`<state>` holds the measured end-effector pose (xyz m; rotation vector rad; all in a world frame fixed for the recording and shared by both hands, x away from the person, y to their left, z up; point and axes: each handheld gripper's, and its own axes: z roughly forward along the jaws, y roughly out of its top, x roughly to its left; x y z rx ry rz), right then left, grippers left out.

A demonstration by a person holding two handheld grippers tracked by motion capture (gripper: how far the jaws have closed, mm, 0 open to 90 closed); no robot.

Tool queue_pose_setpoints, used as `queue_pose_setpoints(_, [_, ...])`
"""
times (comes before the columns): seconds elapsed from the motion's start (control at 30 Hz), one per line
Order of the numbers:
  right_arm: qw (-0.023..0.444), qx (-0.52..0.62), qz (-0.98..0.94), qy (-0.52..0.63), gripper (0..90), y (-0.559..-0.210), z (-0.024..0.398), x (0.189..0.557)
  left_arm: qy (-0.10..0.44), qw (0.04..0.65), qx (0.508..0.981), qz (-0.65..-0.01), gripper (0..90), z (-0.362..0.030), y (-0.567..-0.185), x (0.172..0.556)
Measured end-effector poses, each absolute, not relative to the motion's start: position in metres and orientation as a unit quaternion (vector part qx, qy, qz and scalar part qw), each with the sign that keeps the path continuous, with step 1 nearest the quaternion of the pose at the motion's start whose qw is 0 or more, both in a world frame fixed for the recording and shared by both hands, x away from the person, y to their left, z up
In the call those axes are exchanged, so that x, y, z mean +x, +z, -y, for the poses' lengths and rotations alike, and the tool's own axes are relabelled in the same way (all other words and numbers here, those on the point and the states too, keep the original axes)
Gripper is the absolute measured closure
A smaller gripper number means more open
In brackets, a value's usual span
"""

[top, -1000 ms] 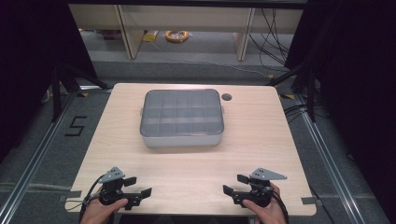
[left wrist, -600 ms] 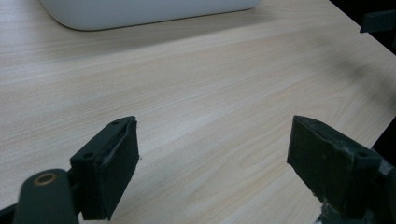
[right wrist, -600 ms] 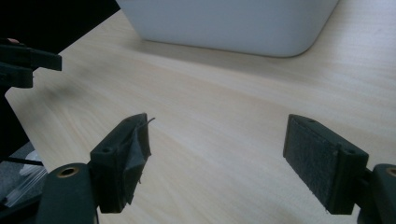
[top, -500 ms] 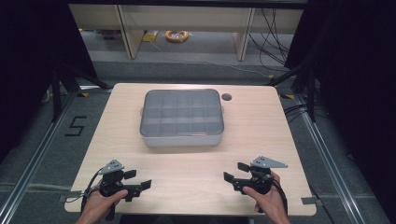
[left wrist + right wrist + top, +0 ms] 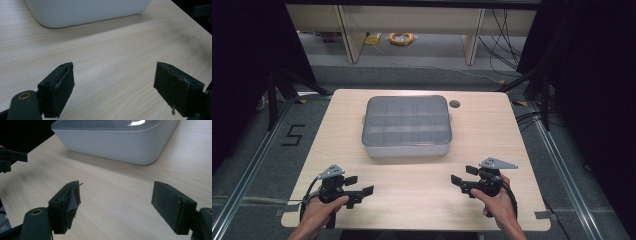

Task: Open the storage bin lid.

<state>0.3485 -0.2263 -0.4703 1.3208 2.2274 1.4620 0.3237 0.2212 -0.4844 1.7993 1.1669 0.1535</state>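
Note:
A grey, lidded box (image 5: pixel 407 125) with a grid of compartments under its clear lid stands in the middle of the light wooden table (image 5: pixel 492 130). My left gripper (image 5: pixel 360 185) is held near the table's front left, open, with nothing between its jaws. My right gripper (image 5: pixel 463 175) is at the front right, also open and empty. In the left gripper view the left gripper (image 5: pixel 116 87) hovers over bare wood, with the box (image 5: pixel 85 10) ahead. In the right gripper view the right gripper (image 5: pixel 120 207) points toward the box (image 5: pixel 115 142).
A round cable hole (image 5: pixel 455 104) sits in the table just right of the box's far corner. The floor at left bears a "5" marker (image 5: pixel 293 135). A shelf behind holds a yellow cable coil (image 5: pixel 401 37). Metal rails run along both sides.
Both hands have brought their grippers forward from the table's near edge toward the box. The jaws stay open. The box has not moved.

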Motion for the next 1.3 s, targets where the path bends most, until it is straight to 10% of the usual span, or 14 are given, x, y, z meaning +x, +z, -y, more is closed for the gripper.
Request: queue_pose_setpoints(1.3, [0.079,0.481,-0.711,0.506,26.1,-0.447,0.225,0.453,0.067,0.504,0.693,-0.511,17.5,-0.241,-0.448,0.406])
